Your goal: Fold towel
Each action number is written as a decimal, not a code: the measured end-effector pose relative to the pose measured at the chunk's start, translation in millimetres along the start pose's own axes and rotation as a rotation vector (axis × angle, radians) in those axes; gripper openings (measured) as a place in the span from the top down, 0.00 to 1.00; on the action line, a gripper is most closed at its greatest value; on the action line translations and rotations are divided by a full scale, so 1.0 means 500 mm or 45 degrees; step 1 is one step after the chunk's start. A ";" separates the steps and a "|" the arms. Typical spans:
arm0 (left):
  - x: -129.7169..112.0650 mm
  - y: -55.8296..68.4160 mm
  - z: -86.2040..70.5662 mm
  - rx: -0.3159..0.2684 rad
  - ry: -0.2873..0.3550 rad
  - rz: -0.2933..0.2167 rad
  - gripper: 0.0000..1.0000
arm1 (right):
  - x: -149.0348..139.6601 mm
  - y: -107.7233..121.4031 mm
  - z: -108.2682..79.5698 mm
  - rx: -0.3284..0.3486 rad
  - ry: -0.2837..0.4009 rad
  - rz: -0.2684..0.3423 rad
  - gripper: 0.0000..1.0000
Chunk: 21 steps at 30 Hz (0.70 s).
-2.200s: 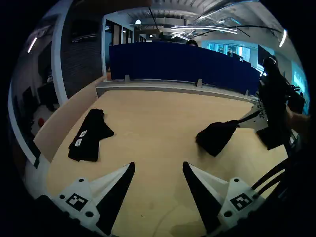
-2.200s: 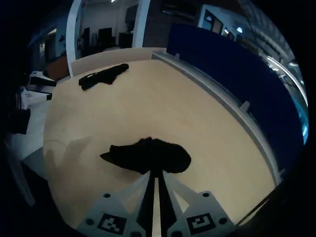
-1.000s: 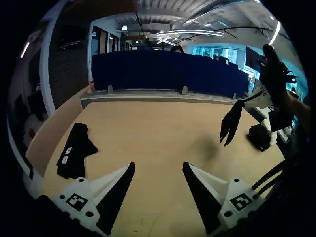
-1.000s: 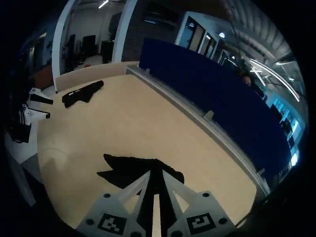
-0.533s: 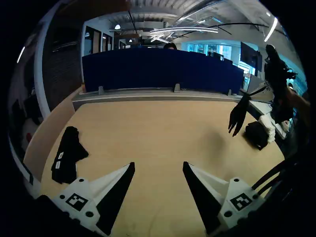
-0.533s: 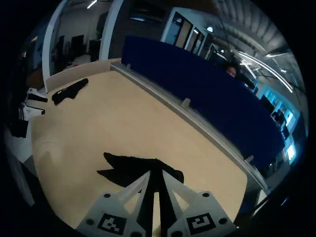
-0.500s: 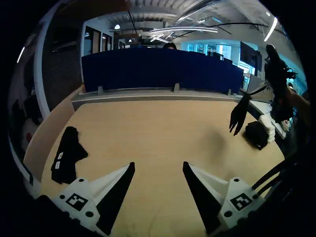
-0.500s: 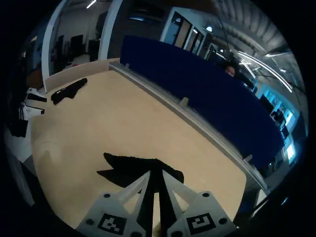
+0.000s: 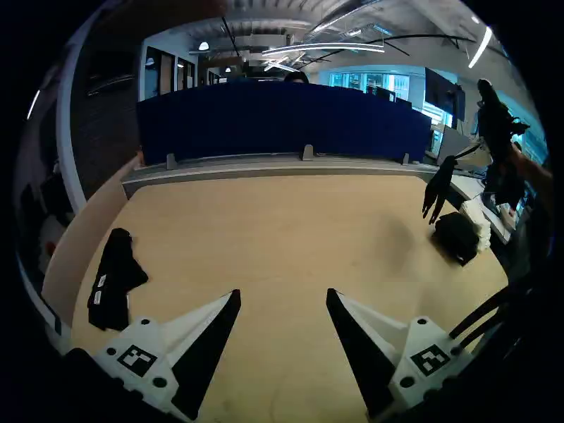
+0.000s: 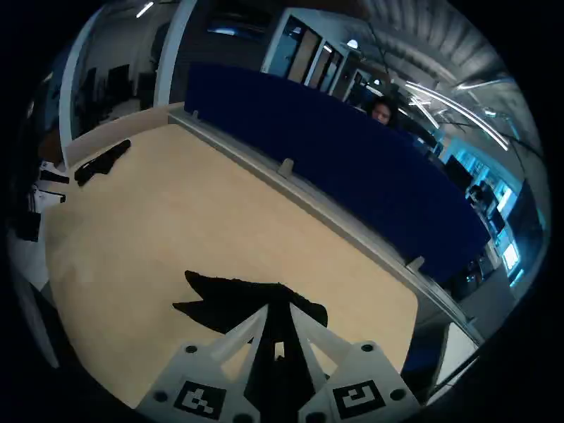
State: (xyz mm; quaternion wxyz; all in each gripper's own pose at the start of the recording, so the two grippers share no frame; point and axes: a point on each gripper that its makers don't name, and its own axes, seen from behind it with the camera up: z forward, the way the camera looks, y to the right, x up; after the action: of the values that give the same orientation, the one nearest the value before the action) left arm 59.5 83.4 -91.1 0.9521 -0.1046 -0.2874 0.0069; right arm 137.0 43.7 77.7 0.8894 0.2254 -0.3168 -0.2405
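pale wood worktop (image 9: pixel 282 225) runs back to a blue partition (image 9: pixel 282 123) standing along its far edge. your left gripper (image 9: pixel 282 295) hangs over the near edge with its fingers spread wide and nothing between them. your right gripper (image 10: pixel 280 310) has its two fingers drawn together on the black towel (image 10: pixel 240 299); the cloth is pinched between the tips and spills out to either side of them. seen from the left gripper view, that towel dangles in a narrow strip clear of the wood, above the worktop's right edge. just below it, at the right edge, sits a dark bundle (image 9: pixel 457 236) with something white touching its outer side. a second black cloth (image 9: pixel 109 282) lies crumpled along the left edge, with small pale tags on it.
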 end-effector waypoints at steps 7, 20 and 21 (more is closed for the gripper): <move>0.001 0.016 0.008 0.001 -0.011 -0.001 0.10 | -0.031 0.081 -0.008 -0.041 -0.023 0.018 0.94; 0.006 0.045 0.013 0.005 -0.023 0.013 0.10 | -0.089 0.175 0.001 -0.077 -0.054 0.077 0.94; 0.006 0.047 0.013 0.005 -0.024 0.014 0.10 | -0.092 0.177 0.002 -0.077 -0.056 0.080 0.94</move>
State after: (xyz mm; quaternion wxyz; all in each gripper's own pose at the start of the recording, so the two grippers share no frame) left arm 59.6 107.9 -88.8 0.9495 -0.1041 -0.2956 0.0137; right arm 130.1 139.1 106.4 0.8957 0.1831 -0.3357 -0.2269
